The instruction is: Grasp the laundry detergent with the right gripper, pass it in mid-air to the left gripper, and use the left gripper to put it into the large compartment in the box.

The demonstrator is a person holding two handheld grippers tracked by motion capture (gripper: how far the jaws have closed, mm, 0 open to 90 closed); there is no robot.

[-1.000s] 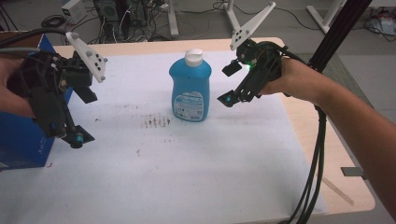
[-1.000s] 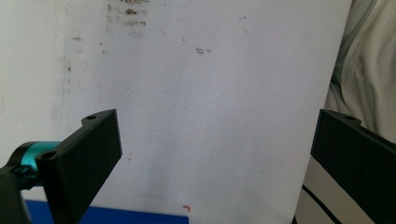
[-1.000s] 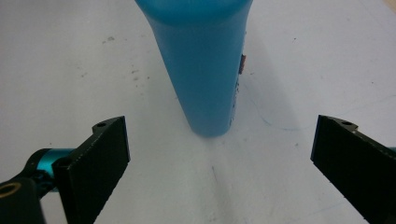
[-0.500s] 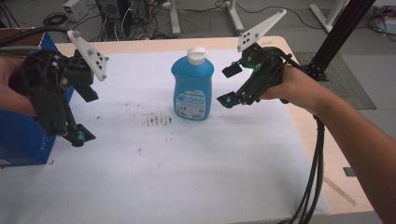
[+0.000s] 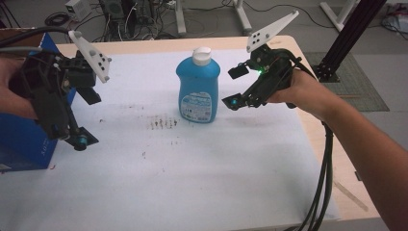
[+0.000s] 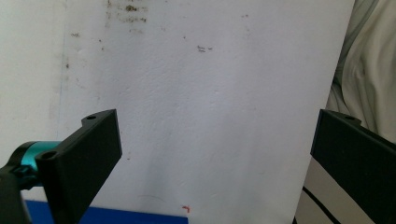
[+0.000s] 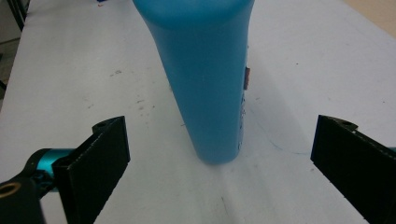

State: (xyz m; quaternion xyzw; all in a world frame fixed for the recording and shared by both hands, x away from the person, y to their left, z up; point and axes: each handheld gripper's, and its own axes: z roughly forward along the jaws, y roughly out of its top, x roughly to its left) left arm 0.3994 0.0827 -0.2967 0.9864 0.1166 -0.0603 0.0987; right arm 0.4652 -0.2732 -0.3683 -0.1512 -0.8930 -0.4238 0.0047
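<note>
The bench [image 5: 159,192], covered in a stained white sheet, is carrying a blue box [image 5: 24,134] at its left edge. A blue bottle [image 5: 197,86] with a white cap is standing upright near the bench's middle. The right gripper [image 5: 234,86] is hovering just beside the bottle's right side, its jaws spread wide and facing the bottle without touching it. The left gripper [image 5: 84,118] is hanging above the sheet beside the box, well apart from the bottle, its jaws also gaping wide with nothing between them.
</note>
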